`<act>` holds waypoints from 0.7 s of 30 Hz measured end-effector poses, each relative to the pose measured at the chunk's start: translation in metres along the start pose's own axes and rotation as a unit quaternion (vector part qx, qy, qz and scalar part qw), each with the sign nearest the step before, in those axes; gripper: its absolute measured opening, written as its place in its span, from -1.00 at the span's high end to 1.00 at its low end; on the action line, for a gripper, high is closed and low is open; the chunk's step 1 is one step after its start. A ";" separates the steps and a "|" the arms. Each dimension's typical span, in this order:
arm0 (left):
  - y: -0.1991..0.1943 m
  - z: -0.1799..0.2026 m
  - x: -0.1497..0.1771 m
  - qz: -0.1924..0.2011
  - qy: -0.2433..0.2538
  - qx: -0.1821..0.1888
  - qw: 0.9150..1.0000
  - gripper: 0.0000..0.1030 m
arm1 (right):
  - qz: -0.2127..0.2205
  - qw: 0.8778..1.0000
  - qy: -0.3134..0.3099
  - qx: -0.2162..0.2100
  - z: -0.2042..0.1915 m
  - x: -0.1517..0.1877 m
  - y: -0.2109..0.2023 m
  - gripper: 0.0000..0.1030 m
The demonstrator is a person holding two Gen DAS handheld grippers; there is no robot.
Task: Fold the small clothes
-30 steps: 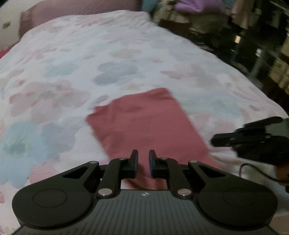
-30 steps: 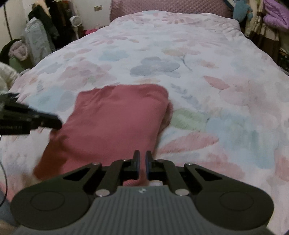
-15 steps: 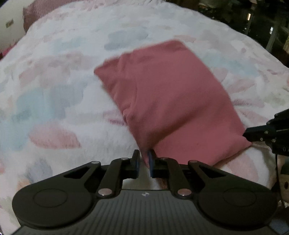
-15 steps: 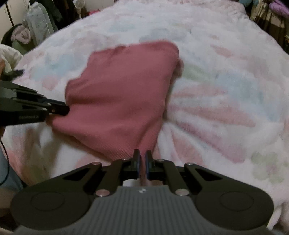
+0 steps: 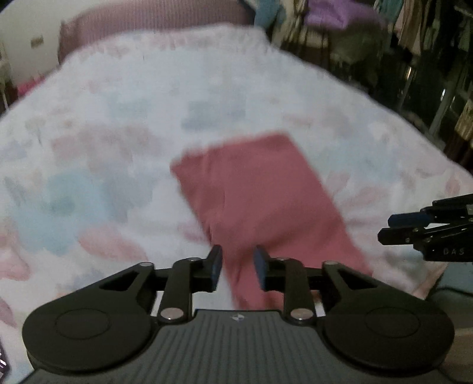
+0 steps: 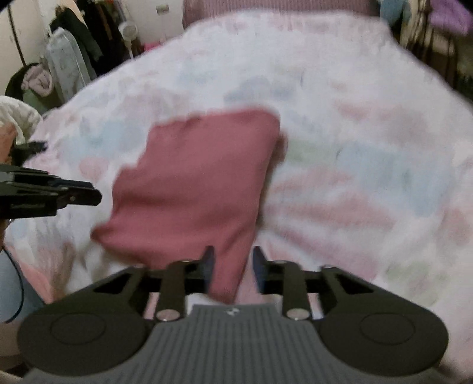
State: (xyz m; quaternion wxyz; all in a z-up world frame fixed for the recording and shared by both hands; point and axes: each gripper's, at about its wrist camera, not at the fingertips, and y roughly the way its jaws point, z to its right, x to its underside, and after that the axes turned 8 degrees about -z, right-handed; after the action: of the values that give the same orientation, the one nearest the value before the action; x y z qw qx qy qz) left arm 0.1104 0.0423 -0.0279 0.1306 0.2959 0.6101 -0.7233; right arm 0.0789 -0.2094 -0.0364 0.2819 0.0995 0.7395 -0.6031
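A folded dusty-red garment lies flat on the floral bedspread. It also shows in the right wrist view. My left gripper is open, its jaws apart over the garment's near left corner, the cloth loose between them. My right gripper is open too, its jaws apart over the near right corner. Each gripper shows in the other's view: the right one at the right edge, the left one at the left edge. Both views are blurred.
A pink headboard stands at the far end of the bed. Clothes racks and piled clothing line the right side. A fan and hanging coats stand at the left. The bed's near edge is just below the grippers.
Both grippers were shut on the garment's near corners half a second ago; now both have opened and let go. The cameras have pulled back and up, and the garment rests flat.
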 end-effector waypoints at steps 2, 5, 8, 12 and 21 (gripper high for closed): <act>-0.018 0.010 -0.011 0.031 0.003 -0.021 0.999 -0.01 | 0.034 0.999 -0.010 0.015 -0.006 -0.008 -0.018 0.09; -0.042 0.022 -0.020 0.084 0.003 -0.052 0.995 -0.12 | 0.081 0.996 -0.010 0.022 -0.013 -0.020 -0.043 -0.25; -0.062 0.033 -0.025 0.133 0.007 -0.084 0.988 -0.23 | 0.132 0.991 0.000 0.029 -0.019 -0.027 -0.068 -0.47; -0.084 0.049 -0.022 0.188 -0.010 -0.135 0.973 -0.56 | 0.201 0.976 0.016 0.083 -0.037 -0.024 -0.104 -0.60; -0.098 0.065 0.002 0.178 -0.047 -0.146 0.972 -0.72 | 0.179 0.980 0.050 0.066 -0.060 0.002 -0.115 -0.60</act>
State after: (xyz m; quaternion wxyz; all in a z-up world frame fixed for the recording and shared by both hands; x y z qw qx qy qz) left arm 0.0379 0.0020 0.0552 0.3275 0.3427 0.6396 -0.6051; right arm 0.0037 -0.1823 0.0660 0.3408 0.2787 0.6811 -0.5850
